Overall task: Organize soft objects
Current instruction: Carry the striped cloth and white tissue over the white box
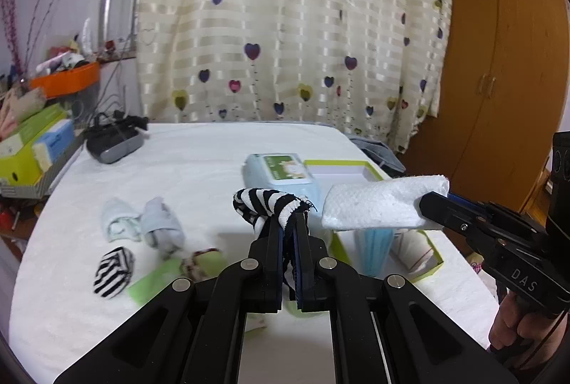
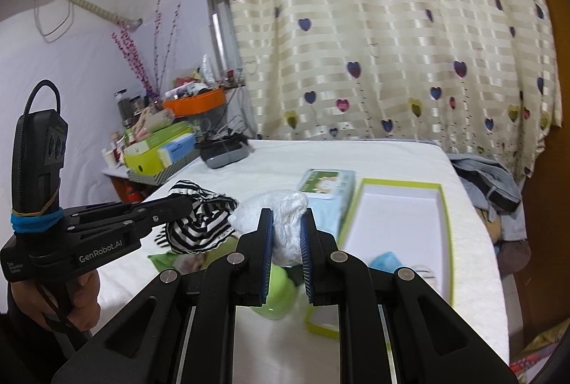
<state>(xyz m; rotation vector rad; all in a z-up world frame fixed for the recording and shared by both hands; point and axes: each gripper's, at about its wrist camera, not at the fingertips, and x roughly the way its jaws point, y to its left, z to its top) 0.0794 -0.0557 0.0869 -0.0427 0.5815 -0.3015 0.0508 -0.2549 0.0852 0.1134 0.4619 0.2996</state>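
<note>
My left gripper (image 1: 288,220) is shut on a black-and-white striped sock (image 1: 267,204), held above the white table (image 1: 199,170). To its right, my right gripper (image 1: 427,202) is shut on a folded white cloth (image 1: 381,206). In the right wrist view that cloth (image 2: 285,234) bulges between the right gripper's (image 2: 286,212) pads, and the left gripper (image 2: 185,202) carries the striped sock (image 2: 199,223) beside it. A green-rimmed open box (image 2: 399,184) lies ahead on the right. Loose socks lie on the left: a pale green one (image 1: 119,220), a light blue one (image 1: 162,227) and another striped one (image 1: 114,271).
A light blue tissue pack (image 1: 281,174) lies next to the box. A blue face mask (image 1: 374,248) sits in the box's near end. A black device (image 1: 112,141) rests at the far left. Cartons (image 1: 32,145) crowd the left edge; clothes (image 2: 491,184) are piled beyond the right edge.
</note>
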